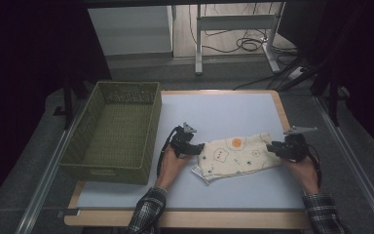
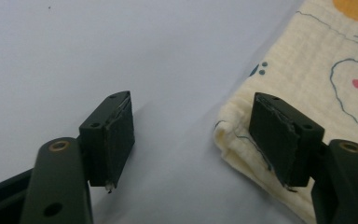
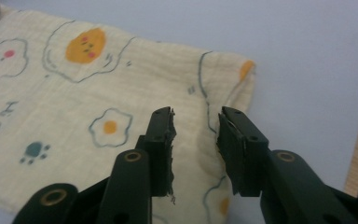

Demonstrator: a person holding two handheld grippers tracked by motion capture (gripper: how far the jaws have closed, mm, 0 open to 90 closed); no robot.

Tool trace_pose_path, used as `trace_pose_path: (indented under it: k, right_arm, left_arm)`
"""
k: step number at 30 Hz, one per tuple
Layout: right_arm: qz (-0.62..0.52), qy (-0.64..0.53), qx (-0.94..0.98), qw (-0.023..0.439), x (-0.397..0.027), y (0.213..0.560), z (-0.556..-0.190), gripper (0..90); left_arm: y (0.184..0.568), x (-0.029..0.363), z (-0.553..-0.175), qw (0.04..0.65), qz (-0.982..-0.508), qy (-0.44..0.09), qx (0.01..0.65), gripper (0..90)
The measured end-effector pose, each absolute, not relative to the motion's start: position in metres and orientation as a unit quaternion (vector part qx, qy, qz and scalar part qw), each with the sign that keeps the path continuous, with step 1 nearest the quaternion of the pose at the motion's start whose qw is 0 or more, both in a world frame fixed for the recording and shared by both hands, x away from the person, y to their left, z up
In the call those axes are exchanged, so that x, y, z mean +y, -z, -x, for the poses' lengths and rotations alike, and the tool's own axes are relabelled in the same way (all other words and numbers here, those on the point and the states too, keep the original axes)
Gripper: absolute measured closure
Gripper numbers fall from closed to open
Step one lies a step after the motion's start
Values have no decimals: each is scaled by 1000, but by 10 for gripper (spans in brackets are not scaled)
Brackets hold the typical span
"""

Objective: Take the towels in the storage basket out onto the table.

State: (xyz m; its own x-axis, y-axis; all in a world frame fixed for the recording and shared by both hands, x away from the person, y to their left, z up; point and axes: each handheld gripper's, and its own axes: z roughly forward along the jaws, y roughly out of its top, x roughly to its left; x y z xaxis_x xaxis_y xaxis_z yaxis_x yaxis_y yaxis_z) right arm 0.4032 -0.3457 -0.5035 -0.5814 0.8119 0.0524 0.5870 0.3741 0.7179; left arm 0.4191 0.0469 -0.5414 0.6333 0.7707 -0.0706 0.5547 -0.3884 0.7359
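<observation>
On the pale blue table [image 1: 233,195], right of centre, lies a folded cream muslin cloth [image 1: 236,156] — light, limp, likely to sag, so best gripped at hemmed corners. Left gripper [image 2: 191,140] stands wide open straddling one corner; right gripper [image 3: 196,149] is narrowly parted over the other end, holding nothing. The green wicker basket [image 1: 114,134] — left, well apart — is empty.

Cream muslin cloth [image 1: 234,155] w/ orange eggs, teal outlines & paw prints, pink dots; olive-green woven basket [image 1: 111,168] at 9 o'clock; pale lilac-grey mat [image 1: 224,109]; black grippers.
</observation>
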Motion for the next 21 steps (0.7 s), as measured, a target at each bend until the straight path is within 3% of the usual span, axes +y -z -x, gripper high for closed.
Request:
trace_pose_path:
  k: [5,7,21]
  right_arm:
    - [-415,-357,823,148,-339,502,-388,551]
    - [-409,-360,825,150,-335,501,-381,536]
    - [-350,-382,848,111,-290,502,-351,531]
  left_arm:
    - [542,46,-418,377,-818,-151,406,293]
    - [543,45,-418,371,-815,-159,416,243]
    - [543,47,-419,373,-813,-154,419,231]
